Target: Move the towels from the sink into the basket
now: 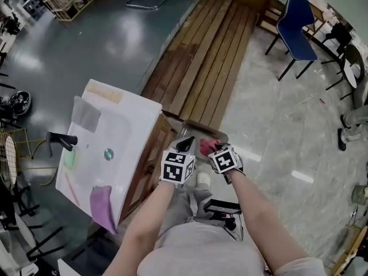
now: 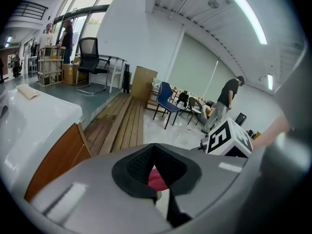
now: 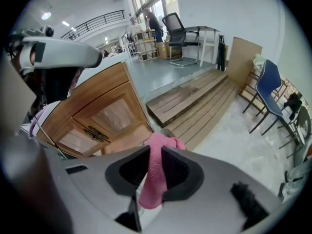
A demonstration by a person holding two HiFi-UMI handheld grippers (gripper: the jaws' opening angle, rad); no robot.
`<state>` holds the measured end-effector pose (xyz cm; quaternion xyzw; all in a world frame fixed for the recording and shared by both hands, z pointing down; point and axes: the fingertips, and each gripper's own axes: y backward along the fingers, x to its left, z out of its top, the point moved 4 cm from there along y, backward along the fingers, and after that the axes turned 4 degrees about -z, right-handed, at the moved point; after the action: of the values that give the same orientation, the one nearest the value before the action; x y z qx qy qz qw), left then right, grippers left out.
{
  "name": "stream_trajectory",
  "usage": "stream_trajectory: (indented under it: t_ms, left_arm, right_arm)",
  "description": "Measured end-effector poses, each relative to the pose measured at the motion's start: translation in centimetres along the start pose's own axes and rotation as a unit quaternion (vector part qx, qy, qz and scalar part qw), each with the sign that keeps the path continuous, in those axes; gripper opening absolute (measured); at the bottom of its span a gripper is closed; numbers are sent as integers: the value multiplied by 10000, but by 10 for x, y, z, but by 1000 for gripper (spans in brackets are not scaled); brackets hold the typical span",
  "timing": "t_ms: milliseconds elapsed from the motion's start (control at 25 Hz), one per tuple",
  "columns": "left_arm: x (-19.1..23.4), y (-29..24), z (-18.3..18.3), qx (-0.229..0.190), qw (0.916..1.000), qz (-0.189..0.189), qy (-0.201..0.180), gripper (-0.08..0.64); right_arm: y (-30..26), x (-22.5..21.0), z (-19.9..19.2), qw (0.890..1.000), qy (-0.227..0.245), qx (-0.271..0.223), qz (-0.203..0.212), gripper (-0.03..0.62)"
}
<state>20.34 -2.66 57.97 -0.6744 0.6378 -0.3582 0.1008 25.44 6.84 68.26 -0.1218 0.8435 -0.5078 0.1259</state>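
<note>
Beside sink cabinet (image 3: 100,113), R tool (image 3: 155,165) clamps pink towel (image 3: 163,143); L tool (image 2: 155,168) narrowly apart.

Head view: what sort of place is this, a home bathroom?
Likely a lab or workshop hall: the sink stands free on a grey floor, beside wooden planks and office chairs.

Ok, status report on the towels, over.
Right hand-held gripper shut on pink towel. Left hand-held gripper: pink between jaws, grip unclear. Purple towel on sink rim. Nothing blocking seen.
</note>
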Motion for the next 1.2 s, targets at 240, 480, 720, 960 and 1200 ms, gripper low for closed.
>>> stream_trajectory:
  t_ms: [240,480,720,960,1200]
  left_arm:
    - [2,-7,-11,208,9998,5,47,5]
    - [4,-10,-17,262,9996,-33,116,5]
    - [-2,-9,-13,272,9995,-180,34,4]
    - [-1,-3,-11,231,9995,-189,-44,3]
    - [-2,3,-10,205,9997,-134,-85,3]
  right_arm:
    - [-14,-5,-1,10000,34,-26,-54,91]
    - [-20,-3,3,9999,-76,-36,-97,143]
    - [-9,3,5,9999,-115,1,98,143]
    - [-2,4,10,10000,-26,-87,16,86]
    - [14,10,25,9992,265,-280,67,18]
